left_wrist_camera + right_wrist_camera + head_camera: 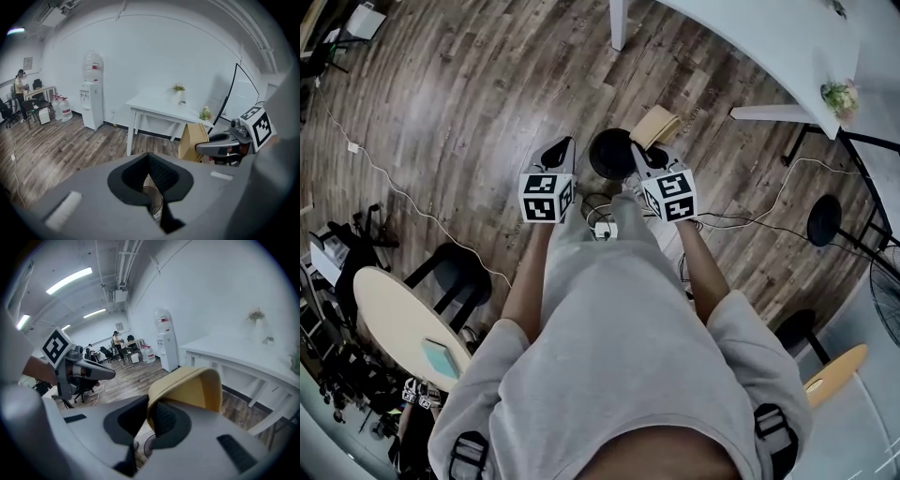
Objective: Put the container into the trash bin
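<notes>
In the head view a round black trash bin (610, 156) stands on the wood floor just ahead of both grippers. My right gripper (636, 150) is shut on a tan, folded paper container (657, 125), which sticks out past its tips beside the bin's right rim. In the right gripper view the container (192, 385) curls up over the jaws, its edge pinched between the pads. My left gripper (568, 141) hovers at the bin's left side with its jaws together and nothing in them. The left gripper view shows the container (193, 140) and my right gripper (200, 147) to the right.
A white table (769, 37) stands beyond the bin, one leg (619, 23) close by. A power strip with cables (605, 228) lies on the floor near my feet. A round beige table (394, 319) and black stools (455, 272) are at left. A water dispenser (91, 93) stands by the wall.
</notes>
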The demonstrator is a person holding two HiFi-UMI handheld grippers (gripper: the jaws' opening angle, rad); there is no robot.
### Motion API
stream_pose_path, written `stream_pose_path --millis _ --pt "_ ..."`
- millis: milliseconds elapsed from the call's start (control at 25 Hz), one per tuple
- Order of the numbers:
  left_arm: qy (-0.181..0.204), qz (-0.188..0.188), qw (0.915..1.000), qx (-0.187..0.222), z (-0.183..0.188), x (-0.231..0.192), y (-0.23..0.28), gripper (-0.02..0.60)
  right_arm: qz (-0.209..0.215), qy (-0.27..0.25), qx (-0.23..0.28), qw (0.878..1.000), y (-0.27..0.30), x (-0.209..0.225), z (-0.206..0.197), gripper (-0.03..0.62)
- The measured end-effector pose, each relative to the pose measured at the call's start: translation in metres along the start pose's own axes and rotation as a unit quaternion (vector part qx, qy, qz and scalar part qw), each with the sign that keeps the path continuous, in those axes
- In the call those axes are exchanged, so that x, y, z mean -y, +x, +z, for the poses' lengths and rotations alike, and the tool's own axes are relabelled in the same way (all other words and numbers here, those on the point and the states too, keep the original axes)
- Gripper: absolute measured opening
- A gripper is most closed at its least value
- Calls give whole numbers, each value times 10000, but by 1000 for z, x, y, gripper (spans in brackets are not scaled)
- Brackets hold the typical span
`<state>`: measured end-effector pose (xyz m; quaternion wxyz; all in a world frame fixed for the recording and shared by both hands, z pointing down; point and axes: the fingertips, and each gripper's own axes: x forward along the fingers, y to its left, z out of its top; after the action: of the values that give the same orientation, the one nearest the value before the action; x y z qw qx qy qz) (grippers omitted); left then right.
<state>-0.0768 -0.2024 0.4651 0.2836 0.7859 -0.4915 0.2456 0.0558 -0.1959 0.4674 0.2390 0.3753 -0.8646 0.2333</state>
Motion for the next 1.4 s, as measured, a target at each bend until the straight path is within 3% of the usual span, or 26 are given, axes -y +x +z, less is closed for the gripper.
stream_pose_path --millis 360,680,1400 --pt "407 -683 9964 -293 -10 -33 28 11 -485 390 18 9981 34 -17 -6 26" --pt "311 -728 9955 -511 -46 -48 37 11 -371 376 -166 9985 55 -30 -28 26" --pt "226 -860 9933 -733 -118 -37 80 11 -113 489 -658 9966 92 -33 -118 26"
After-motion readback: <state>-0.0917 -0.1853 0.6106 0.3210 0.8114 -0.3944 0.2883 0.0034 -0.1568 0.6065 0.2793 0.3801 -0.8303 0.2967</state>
